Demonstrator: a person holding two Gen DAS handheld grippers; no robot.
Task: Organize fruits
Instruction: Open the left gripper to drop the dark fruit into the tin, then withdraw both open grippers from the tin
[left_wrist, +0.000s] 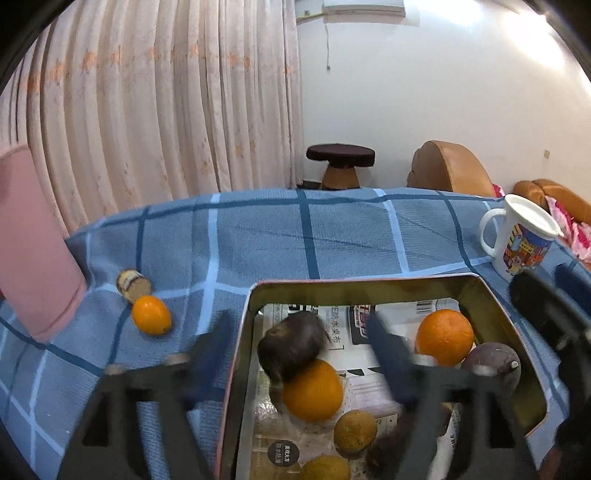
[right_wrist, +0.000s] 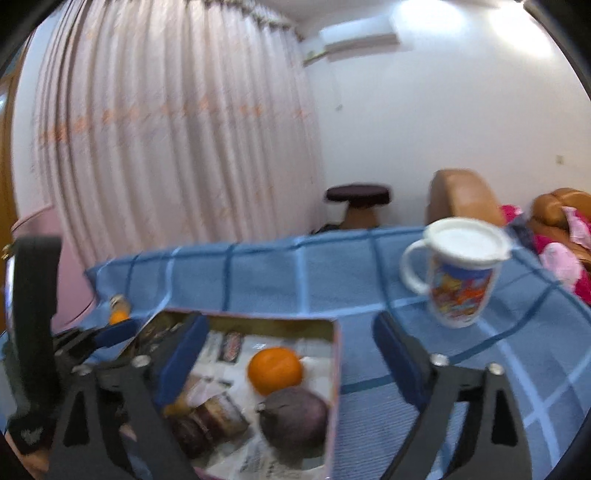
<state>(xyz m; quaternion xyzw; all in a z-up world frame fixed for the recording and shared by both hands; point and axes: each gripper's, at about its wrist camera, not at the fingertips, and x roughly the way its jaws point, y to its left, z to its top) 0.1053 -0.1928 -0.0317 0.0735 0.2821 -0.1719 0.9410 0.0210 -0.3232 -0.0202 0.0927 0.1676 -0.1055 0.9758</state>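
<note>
An open tin box (left_wrist: 354, 282) on the blue checked cloth holds two oranges (left_wrist: 314, 391), two dark purple fruits (left_wrist: 291, 343) and some brown-green ones (left_wrist: 354, 432). One more orange (left_wrist: 151, 315) lies on the cloth left of the box. My left gripper (left_wrist: 297, 321) is open and empty, with its jaws on either side of the box's left wall. My right gripper (right_wrist: 288, 328) is open too and holds nothing. It straddles the box's right wall (right_wrist: 336, 369), above an orange (right_wrist: 275, 371) and a purple fruit (right_wrist: 295, 417).
A lidded cartoon mug (right_wrist: 458, 273) stands on the cloth right of the box. A small brown jar-like thing (left_wrist: 133, 284) lies beside the loose orange. A pink cushion (left_wrist: 33, 251) borders the table's left side. A stool (left_wrist: 340, 162) and brown chairs stand beyond the far edge.
</note>
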